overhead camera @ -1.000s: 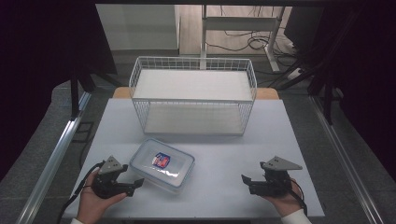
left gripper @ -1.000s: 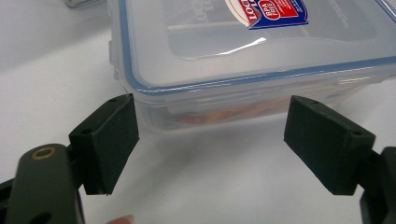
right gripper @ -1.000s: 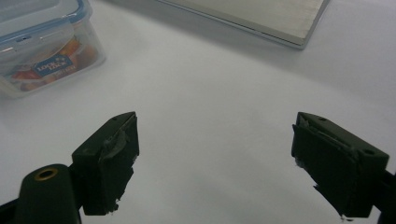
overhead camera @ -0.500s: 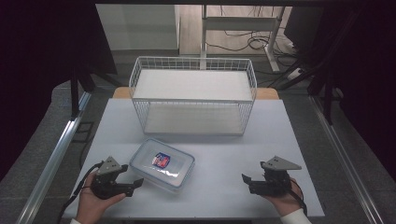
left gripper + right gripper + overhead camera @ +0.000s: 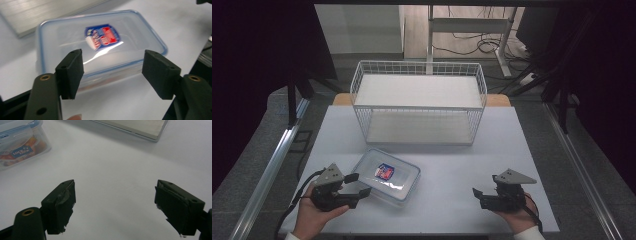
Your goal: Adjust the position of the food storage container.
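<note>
The clear plastic container (image 5: 386,176) is seen lying flat on the white tabletop (image 5: 452,165), just in front of the wire basket (image 5: 419,102) and toward its left end. Its lid is glossy, rounded at the corners, rimmed in blue, with a red and blue label at its middle. The left tool (image 5: 357,184) is held at the container's near left corner; its jaws have just been closing, yet they stand apart, and the matte black pads (image 5: 71,72) are not pressed on anything, the container's edge lying just beyond them. The right tool (image 5: 476,194) is held well to the right of the container, jaws wide apart with nothing between them, its pads (image 5: 61,206) worn and ragged. A broad stretch of bare, smooth tabletop is left between container and right tool.
</note>
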Motion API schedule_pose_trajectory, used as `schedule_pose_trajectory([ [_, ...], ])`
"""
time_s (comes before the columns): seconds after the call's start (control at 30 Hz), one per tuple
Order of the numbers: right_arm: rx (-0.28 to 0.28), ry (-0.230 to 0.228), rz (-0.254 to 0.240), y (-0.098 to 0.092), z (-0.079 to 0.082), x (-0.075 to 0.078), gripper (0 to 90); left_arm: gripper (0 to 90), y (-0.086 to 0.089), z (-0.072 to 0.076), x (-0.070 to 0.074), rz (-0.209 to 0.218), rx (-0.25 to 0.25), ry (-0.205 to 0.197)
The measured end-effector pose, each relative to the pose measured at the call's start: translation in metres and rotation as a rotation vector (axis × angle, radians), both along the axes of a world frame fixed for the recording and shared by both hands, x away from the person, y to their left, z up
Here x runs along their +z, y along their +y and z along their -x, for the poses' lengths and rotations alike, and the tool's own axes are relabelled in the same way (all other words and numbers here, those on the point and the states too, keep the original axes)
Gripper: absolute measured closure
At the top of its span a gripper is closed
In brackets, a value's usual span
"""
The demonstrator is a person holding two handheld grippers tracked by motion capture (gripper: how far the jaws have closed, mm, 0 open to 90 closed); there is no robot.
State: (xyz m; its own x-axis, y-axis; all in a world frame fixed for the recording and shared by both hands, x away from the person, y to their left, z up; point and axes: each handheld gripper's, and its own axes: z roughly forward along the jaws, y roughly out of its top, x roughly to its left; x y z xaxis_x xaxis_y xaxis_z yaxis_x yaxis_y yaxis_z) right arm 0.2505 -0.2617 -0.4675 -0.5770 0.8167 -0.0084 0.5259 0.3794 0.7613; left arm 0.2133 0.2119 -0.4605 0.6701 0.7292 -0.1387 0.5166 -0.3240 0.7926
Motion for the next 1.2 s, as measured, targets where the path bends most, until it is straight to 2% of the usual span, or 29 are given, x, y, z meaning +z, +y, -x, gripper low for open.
schedule_pose_trajectory([
  [0.13,-0.005,0.001,0.001,-0.001,0.0,0.0,17.6,38.2,-0.008,-0.004,0.007,0.001,-0.05,0.019],
  [0.23,-0.001,0.005,0.003,0.0,-0.001,-0.001,17.7,42.1,-0.017,-0.004,0.015,-0.013,-0.129,0.032],
  [0.3,-0.002,0.008,0.002,0.0,-0.001,-0.001,17.7,44.5,-0.024,-0.003,0.018,-0.031,-0.168,0.03],
  [0.37,-0.003,0.01,0.003,0.0,-0.002,-0.002,17.7,45.2,-0.033,-0.005,0.02,-0.037,-0.206,0.045],
  [0.5,-0.004,0.01,0.006,0.0,-0.002,-0.002,17.8,47.4,-0.051,-0.007,0.011,-0.1,-0.285,0.086],
  [0.6,-0.006,0.01,0.005,0.0,-0.002,-0.002,17.7,53.7,-0.059,-0.004,0.002,-0.157,-0.326,0.112],
  [0.63,-0.008,0.012,0.006,-0.001,-0.002,-0.002,17.7,59.3,-0.061,-0.002,0.0,-0.161,-0.341,0.116],
  [0.7,-0.01,0.015,0.007,-0.001,-0.002,-0.003,17.7,61.8,-0.063,-0.001,-0.002,-0.161,-0.35,0.122],
  [0.77,-0.011,0.018,0.01,0.0,-0.003,-0.003,17.7,68.1,-0.067,0.0,-0.006,-0.17,-0.361,0.128],
  [0.8,-0.011,0.019,0.012,0.0,-0.003,-0.003,17.7,71.9,-0.069,-0.001,-0.008,-0.177,-0.363,0.13],
  [0.83,-0.01,0.016,0.012,0.0,-0.003,-0.003,17.7,79.9,-0.07,-0.002,-0.01,-0.193,-0.365,0.131],
  [0.87,-0.01,0.016,0.012,0.0,-0.003,-0.003,17.7,79.9,-0.07,-0.002,-0.011,-0.197,-0.361,0.131],
  [0.93,-0.012,0.016,0.014,0.0,-0.003,-0.003,17.7,89.3,-0.073,-0.004,-0.013,-0.194,-0.374,0.139],
  [1.0,-0.012,0.018,0.016,-0.001,-0.003,-0.003,17.8,89.6,-0.074,-0.003,-0.015,-0.194,-0.376,0.143],
  [1.2,-0.017,0.024,0.022,-0.001,-0.004,-0.005,17.8,90.0,-0.082,-0.008,-0.026,-0.238,-0.396,0.161],
])
